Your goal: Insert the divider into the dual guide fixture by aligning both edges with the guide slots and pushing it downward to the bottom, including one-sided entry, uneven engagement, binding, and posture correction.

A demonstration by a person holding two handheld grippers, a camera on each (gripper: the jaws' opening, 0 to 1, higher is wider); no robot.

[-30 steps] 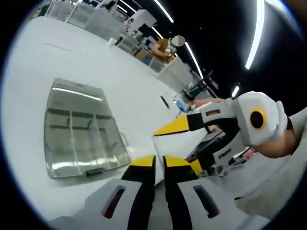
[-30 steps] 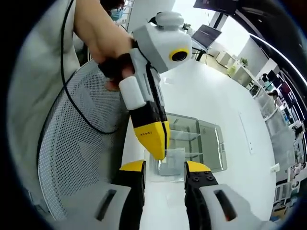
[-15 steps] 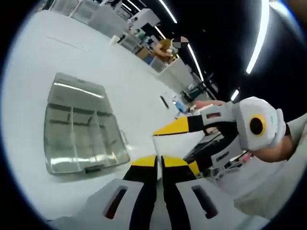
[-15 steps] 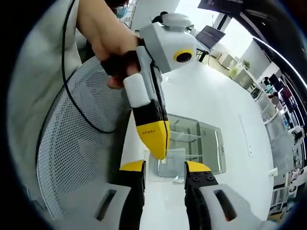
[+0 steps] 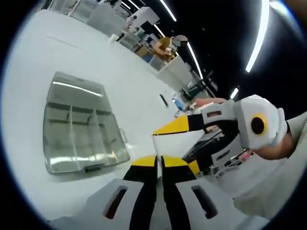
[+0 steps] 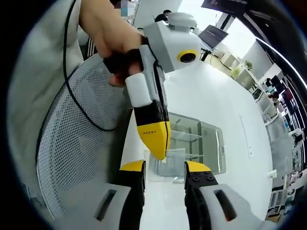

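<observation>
The clear divider (image 6: 167, 159) is a thin see-through plate held in the air between both grippers. My right gripper (image 6: 165, 166) is shut on it, its yellow-tipped jaws pressing on the plate's two side edges. My left gripper (image 6: 154, 143) comes down from above, and its narrow yellow tip pinches the plate's upper edge. In the left gripper view, my left gripper (image 5: 159, 161) has its jaws almost together, with the divider (image 5: 173, 143) edge-on before them and my right gripper (image 5: 185, 146) straddling it. The clear guide fixture (image 5: 79, 125) (image 6: 200, 140) lies flat on the white table, apart from the divider.
The white table (image 5: 120, 72) (image 6: 206, 96) stretches wide around the fixture. A grey mesh chair back (image 6: 76, 143) stands close on the left of the right gripper view. A person's hand (image 6: 108, 38) holds the left gripper. Benches, shelves and a distant person (image 5: 165, 45) fill the background.
Both views have drifted slightly. The two grippers keep the same hold on the divider, and the fixture has not moved.
</observation>
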